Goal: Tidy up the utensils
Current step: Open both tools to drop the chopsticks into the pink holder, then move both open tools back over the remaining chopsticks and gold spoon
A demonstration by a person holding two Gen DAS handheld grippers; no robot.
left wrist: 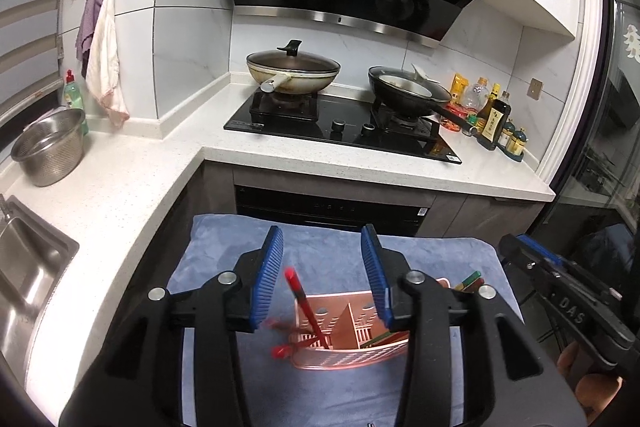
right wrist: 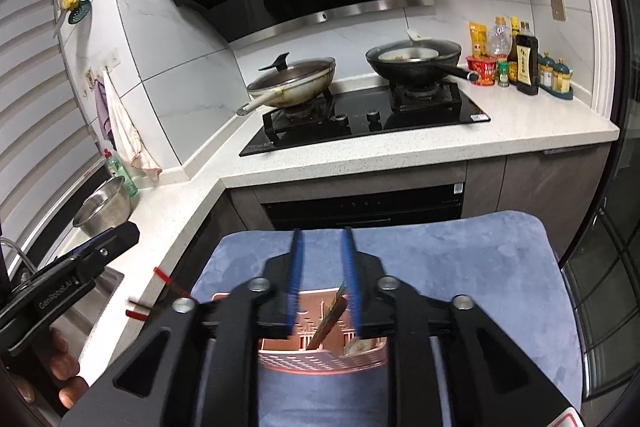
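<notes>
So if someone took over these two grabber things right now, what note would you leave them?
Left gripper: open, empty, above the pink holder on the blue mat.
Right gripper: narrowly open, a green utensil between its fingers; whether it grips is unclear.
Done: red chopsticks lean in the holder's left compartment, with more utensils on the right.
Left: confirm the green utensil is seated, then look for strays; none show on the mat.
</notes>
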